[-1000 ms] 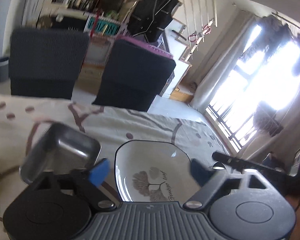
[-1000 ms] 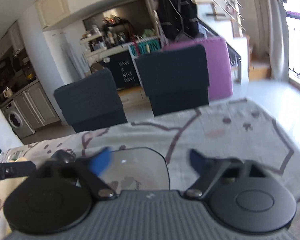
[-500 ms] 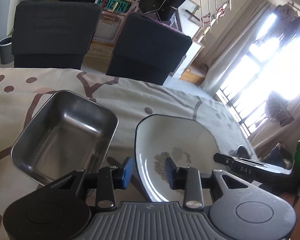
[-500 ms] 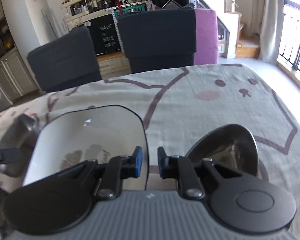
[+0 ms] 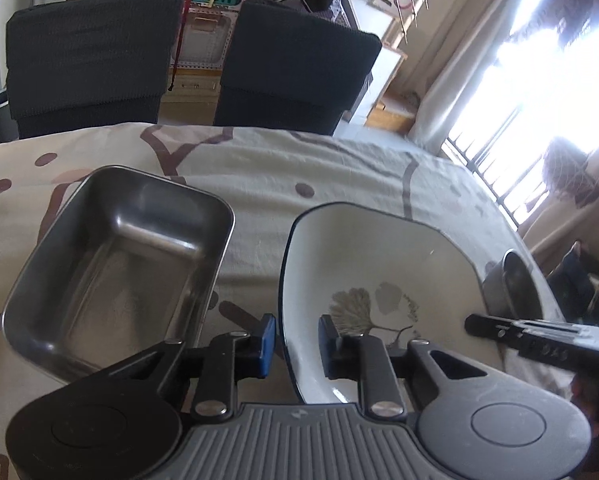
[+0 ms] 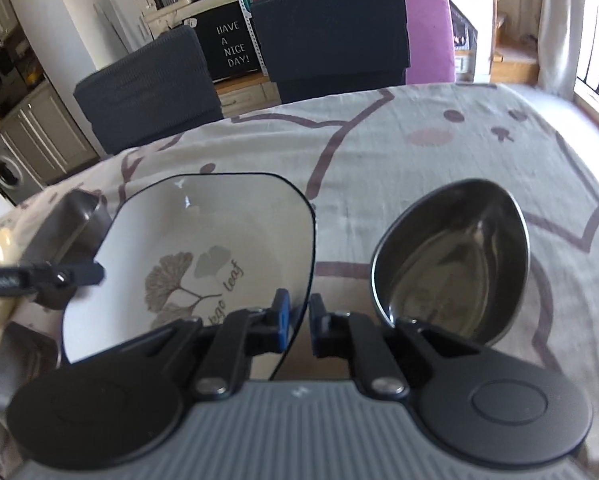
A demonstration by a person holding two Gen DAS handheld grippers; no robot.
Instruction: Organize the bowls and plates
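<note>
The white plate [image 5: 383,280] is squarish with rounded corners, a thin dark rim and a ginkgo-leaf print with script near its middle. It lies on the table [image 5: 299,168], which is covered by a cream cloth with brown lines and dots.

The left hand-held gripper [image 5: 295,342] straddles the plate's left rim, one blue pad outside and one inside; its jaws have just been closing, but a gap shows and I cannot tell whether the pads press the rim. The right hand-held gripper [image 6: 297,322] has also just been closing and stands nearly together astride the plate's right rim [image 6: 305,248], seemingly pinching it.

A rectangular steel tray [image 5: 119,268] sits just beside the plate on the left, a round steel bowl [image 6: 451,256] just beside it on the right. Beyond the plate the cloth runs bare to the far edge, where two dark chairs [image 5: 87,60] stand.
</note>
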